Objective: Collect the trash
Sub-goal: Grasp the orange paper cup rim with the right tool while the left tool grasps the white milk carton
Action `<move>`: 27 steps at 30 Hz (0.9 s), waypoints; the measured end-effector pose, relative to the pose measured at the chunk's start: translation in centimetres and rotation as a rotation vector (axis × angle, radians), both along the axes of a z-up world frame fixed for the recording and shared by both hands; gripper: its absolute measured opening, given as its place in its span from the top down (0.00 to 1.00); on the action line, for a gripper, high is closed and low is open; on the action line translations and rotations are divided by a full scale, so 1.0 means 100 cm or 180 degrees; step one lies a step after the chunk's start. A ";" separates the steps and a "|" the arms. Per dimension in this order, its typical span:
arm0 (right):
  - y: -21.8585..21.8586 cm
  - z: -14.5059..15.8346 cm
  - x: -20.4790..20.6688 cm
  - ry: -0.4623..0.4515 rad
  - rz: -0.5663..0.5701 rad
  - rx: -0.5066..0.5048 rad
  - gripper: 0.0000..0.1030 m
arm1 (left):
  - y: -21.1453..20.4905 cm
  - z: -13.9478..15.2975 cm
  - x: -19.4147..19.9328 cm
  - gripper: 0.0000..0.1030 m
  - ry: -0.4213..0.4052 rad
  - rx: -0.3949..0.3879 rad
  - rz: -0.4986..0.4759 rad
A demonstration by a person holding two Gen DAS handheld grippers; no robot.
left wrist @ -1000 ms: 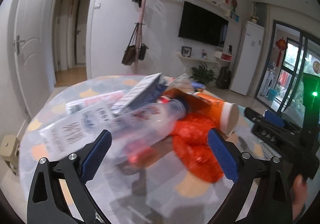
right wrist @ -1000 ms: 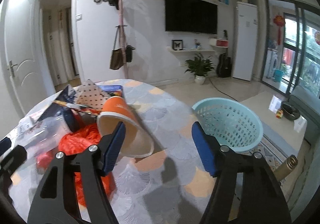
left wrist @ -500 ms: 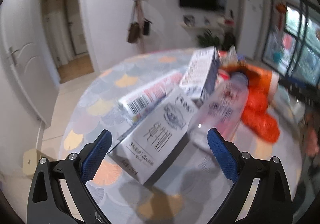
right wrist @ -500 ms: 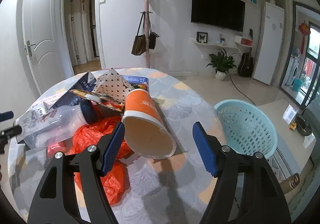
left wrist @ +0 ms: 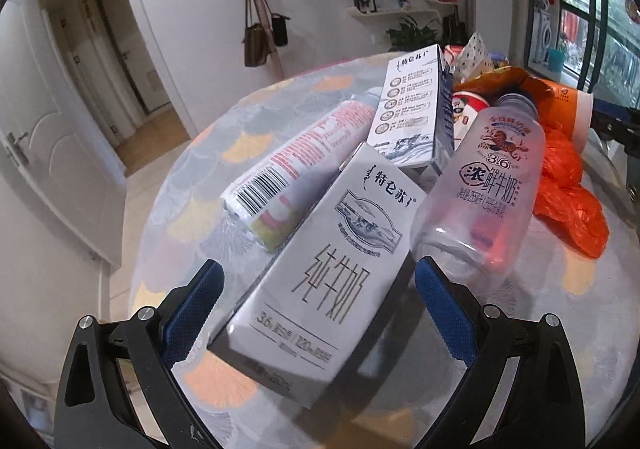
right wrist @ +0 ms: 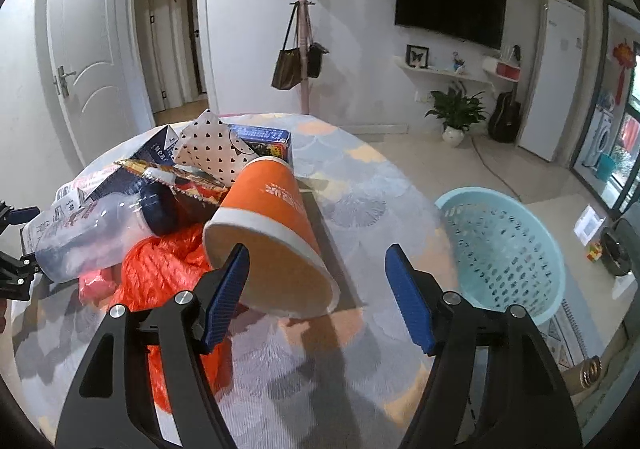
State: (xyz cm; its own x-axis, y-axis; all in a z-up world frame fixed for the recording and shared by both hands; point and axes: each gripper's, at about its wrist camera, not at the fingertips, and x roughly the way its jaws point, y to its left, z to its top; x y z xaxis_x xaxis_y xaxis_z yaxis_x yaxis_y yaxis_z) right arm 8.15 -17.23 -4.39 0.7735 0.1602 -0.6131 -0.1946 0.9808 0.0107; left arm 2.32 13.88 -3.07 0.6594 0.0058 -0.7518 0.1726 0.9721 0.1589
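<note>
Left hand-held gripper (left wrist: pixel 316 307) stands with its jaws apart around the near end of a white milk carton (left wrist: pixel 320 273) lying on the desk (left wrist: pixel 180 209), pads not pressing it. Right hand-held gripper (right wrist: pixel 318 289), jaws also apart and holding nothing, hovers at the mouth of the tipped orange paper cup (right wrist: pixel 268 233). A clear milk bottle (left wrist: pixel 488 189) and orange plastic bag (right wrist: pixel 168 269) lie beside. On the floor to the right, a light-blue basket (right wrist: pixel 508 249).

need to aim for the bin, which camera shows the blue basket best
The right wrist view. The light blue basket shows there almost whole, standing on the floor beyond the table edge, right of the orange cup, open top facing up. The left wrist view does not show it at all; it looks at the milk cartons.
</note>
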 end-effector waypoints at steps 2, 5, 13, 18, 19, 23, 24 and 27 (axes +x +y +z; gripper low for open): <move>0.001 -0.002 0.007 0.0035 0.0063 0.0015 0.54 | 0.004 0.003 0.001 0.09 0.0059 -0.0065 -0.0073; 0.003 -0.005 0.012 0.0100 0.0172 0.0060 0.72 | 0.013 0.004 0.002 0.09 0.0109 -0.0097 -0.0089; 0.004 -0.006 0.010 0.0085 0.0211 0.0125 0.97 | 0.030 -0.002 0.024 0.24 0.0349 -0.0515 -0.0178; -0.001 0.003 -0.004 0.0009 0.0202 0.0182 0.98 | 0.018 0.001 0.015 0.41 0.0308 -0.0521 -0.0236; -0.002 0.006 -0.007 -0.0011 0.0192 0.0204 0.98 | 0.016 0.003 0.011 0.46 0.0293 -0.0554 -0.0241; -0.014 0.017 -0.021 -0.0088 0.0166 0.0298 0.98 | 0.022 0.016 -0.006 0.90 0.0197 -0.0892 -0.0102; -0.016 0.019 -0.024 -0.0102 0.0161 0.0309 0.98 | 0.024 0.017 -0.008 0.91 0.0208 -0.0965 -0.0079; -0.023 0.020 -0.032 -0.0110 0.0169 0.0324 0.98 | 0.013 0.012 -0.010 0.52 0.0288 -0.0776 -0.0009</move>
State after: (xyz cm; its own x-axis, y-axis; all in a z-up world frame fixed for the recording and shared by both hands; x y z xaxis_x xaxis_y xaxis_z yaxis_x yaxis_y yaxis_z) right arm 4.93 -19.49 -2.43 0.7827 0.2616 -0.5647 -0.2483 0.9633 0.1022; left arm 1.36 15.21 -1.90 0.5890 -0.1846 -0.7867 0.1783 0.9792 -0.0963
